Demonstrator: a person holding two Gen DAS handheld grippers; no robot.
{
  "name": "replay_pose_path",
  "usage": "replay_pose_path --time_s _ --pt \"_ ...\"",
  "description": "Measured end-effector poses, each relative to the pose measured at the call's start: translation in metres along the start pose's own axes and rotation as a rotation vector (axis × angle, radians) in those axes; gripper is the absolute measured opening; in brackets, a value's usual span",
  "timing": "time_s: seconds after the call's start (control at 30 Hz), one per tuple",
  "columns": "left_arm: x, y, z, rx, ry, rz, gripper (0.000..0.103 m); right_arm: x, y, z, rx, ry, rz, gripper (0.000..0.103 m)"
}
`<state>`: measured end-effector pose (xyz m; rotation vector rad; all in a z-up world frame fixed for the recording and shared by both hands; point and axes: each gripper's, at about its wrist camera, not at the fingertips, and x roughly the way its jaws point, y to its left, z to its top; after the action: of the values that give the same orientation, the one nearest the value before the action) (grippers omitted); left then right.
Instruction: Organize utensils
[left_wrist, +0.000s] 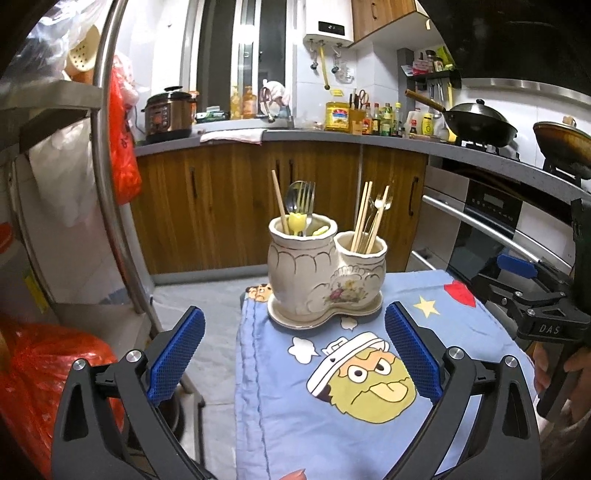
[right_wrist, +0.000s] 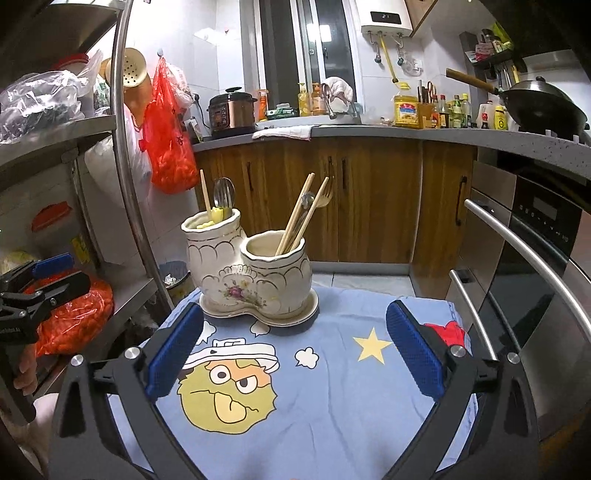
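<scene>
- kitchen with wooden cabinets (left_wrist: 229, 206) behind, and a small surface under a blue cartoon cloth (right_wrist: 332, 387) in front
- on the cloth's far part stands a cream ceramic utensil holder (left_wrist: 325, 273) with 2 joined pots on one saucer, the left pot taller than the right
- left pot, in the left wrist view: one chopstick (left_wrist: 279, 201), a steel spoon (left_wrist: 294, 197), a fork (left_wrist: 307, 201) and a yellow-topped piece (left_wrist: 297, 221), all standing upright or slightly leaning
- right pot: a bunch of chopsticks (left_wrist: 364, 216) with a slim gold-toned spoon or fork (left_wrist: 380, 203) among them, leaning right
- left gripper (left_wrist: 293, 354) is near the holder's front, its blue pads spread wide, nothing between them, no contact with the holder
- right gripper (right_wrist: 293, 354) is likewise spread wide over the cloth, empty, short of the saucer
- each gripper shows at the edge of the other's view, with a hand (left_wrist: 570, 373) on its handle
- further out: a metal shelf rack (right_wrist: 122, 147) with red bags (right_wrist: 168, 147) at left, an oven (right_wrist: 535, 258) at right, a pressure cooker (right_wrist: 231, 110), bottles (right_wrist: 454, 110) and a wok (right_wrist: 543, 103) on the counter
</scene>
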<state>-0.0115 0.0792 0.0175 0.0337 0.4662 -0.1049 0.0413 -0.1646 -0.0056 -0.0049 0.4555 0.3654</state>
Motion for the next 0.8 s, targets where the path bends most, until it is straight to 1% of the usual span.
replay_pose_path --time_s 0.8 --pt "0.0001 -0.0017 0.0018 0.001 0.002 -0.001 0.097 0.0006 0.0004 -0.0015 0.006 0.007 -0.005 0.098"
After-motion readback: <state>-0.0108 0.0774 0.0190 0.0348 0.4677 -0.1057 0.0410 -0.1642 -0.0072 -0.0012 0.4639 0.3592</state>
